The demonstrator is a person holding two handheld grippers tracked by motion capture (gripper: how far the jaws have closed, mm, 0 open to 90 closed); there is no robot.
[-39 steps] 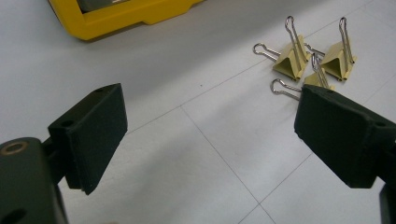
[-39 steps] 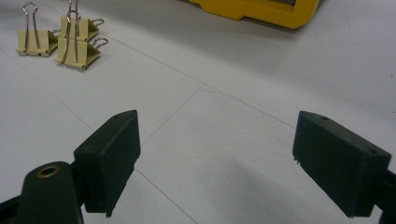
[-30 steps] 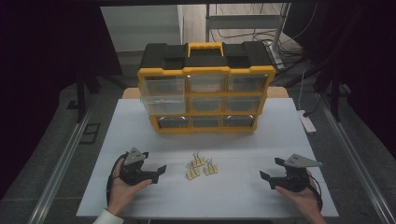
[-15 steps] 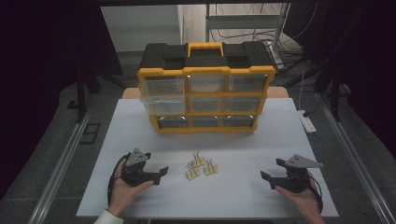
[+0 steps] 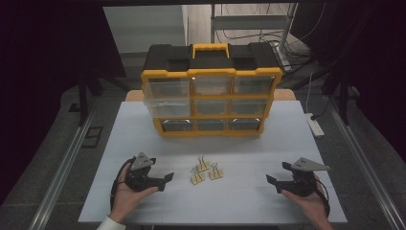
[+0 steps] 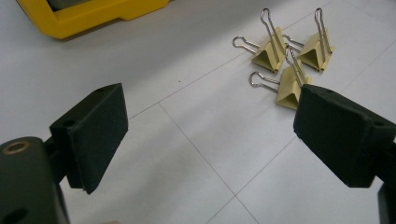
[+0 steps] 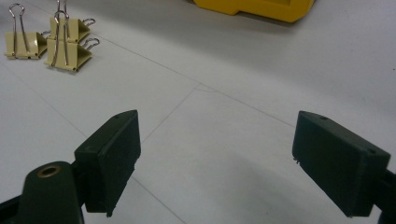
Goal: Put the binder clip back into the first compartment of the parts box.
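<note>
- The left hand-held gripper [image 5: 160, 180] rests low on the near left of the white surface [image 5: 249, 143], its jaws spread wide and holding nothing, aimed toward the middle.
- Three yellow binder clips [image 5: 203, 171] lie in a tight cluster at the near middle of the surface, just to the right of that gripper; their wire handles stand up or splay flat.
- In the left gripper view the binder clips [image 6: 289, 60] sit just beyond the right-hand jaw tip, apart from it. I judge the open jaws are a set-up for a reach at the nearest clip.
- The right hand-held gripper [image 5: 282, 178] sits at the near right, well apart from the clips, jaws also wide and empty. It looks parked, leaving room for the other hand.
- In the right gripper view the clips [image 7: 51, 42] show far off at the upper left.
- A yellow and black drawer organiser [image 5: 210, 91] stands at the far edge of the surface, its clear drawers facing the person. The top left drawer [image 5: 167, 93] seems pulled out a little, a likely home for the clips, though I cannot be sure.
- The surface is pale with faint seam lines and otherwise bare.
- The room is dark around it; a power strip [image 5: 316, 125] lies off the right edge and cables hang at the far right.
</note>
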